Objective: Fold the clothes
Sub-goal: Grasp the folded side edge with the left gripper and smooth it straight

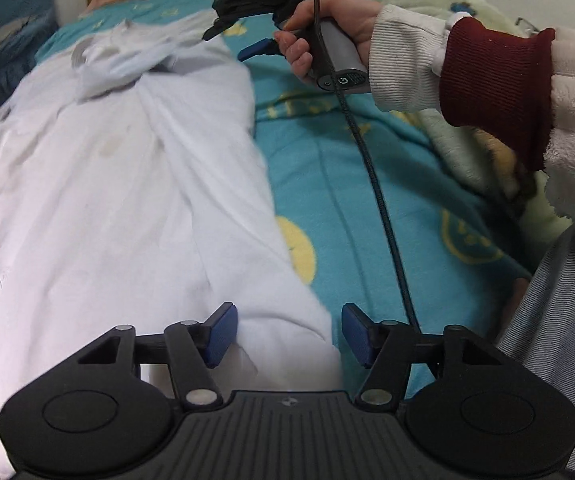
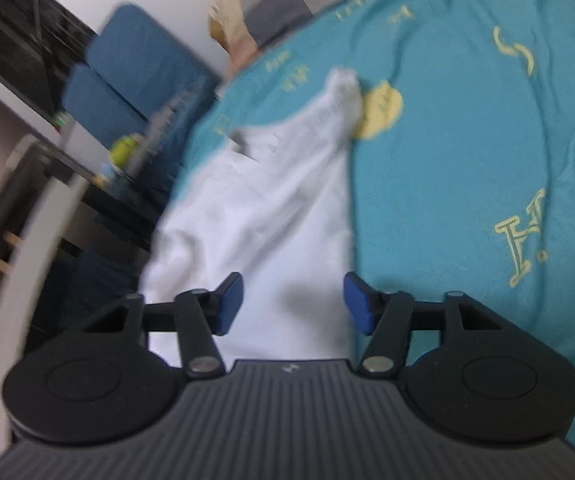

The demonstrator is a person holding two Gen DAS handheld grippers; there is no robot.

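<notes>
A white garment [image 1: 127, 200] lies lengthwise on the teal bedspread [image 1: 367, 200], with its sleeves folded in and bunched at the far end. My left gripper [image 1: 289, 334] is open and empty, just above the garment's near right corner. My right gripper [image 2: 293, 304] is open and empty over the garment's far part [image 2: 279, 200]. It also shows in the left wrist view [image 1: 239, 40], held by a hand above the garment's far right edge. The right wrist view is blurred.
A pale green patterned blanket [image 1: 467, 128] lies along the right of the bed. A black cable [image 1: 379, 200] hangs from the right gripper across the bedspread. A blue chair [image 2: 127, 76] and dark shelves [image 2: 15, 40] stand beyond the bed's far side.
</notes>
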